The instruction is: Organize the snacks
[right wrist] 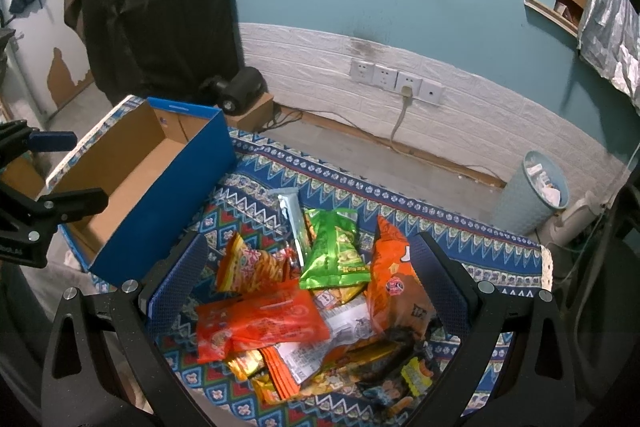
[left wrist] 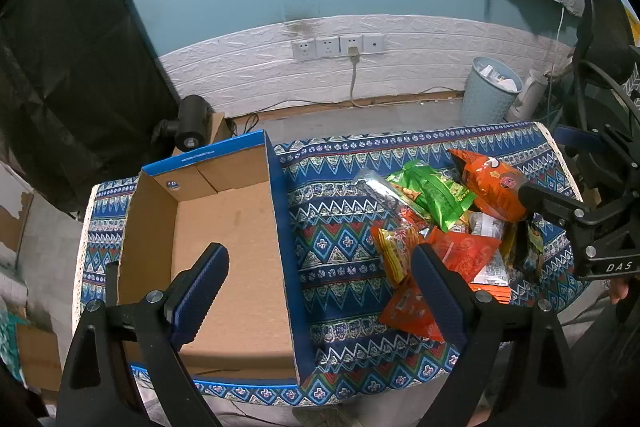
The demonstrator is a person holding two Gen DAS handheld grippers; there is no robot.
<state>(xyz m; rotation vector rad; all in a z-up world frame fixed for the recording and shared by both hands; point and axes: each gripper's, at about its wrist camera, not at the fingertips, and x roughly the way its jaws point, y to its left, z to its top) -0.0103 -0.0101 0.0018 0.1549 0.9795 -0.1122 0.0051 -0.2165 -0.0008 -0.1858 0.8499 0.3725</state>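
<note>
Two grippers wide open and holding nothing, left gripper (left wrist: 320, 283) over box (left wrist: 224, 239), right gripper (right wrist: 310, 279) over snack pile (right wrist: 320, 291)

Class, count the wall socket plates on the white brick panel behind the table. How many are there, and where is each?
4, side by side in one row: first, second, third with a cable plugged in, fourth at the right end. None looks hidden.

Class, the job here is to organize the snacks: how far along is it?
Done: nothing; the cardboard box is empty. In hand: nothing; the left gripper is open over the box edge, and the right gripper is open above the snack pile. Left: every packet, still heaped on the patterned cloth.
</note>
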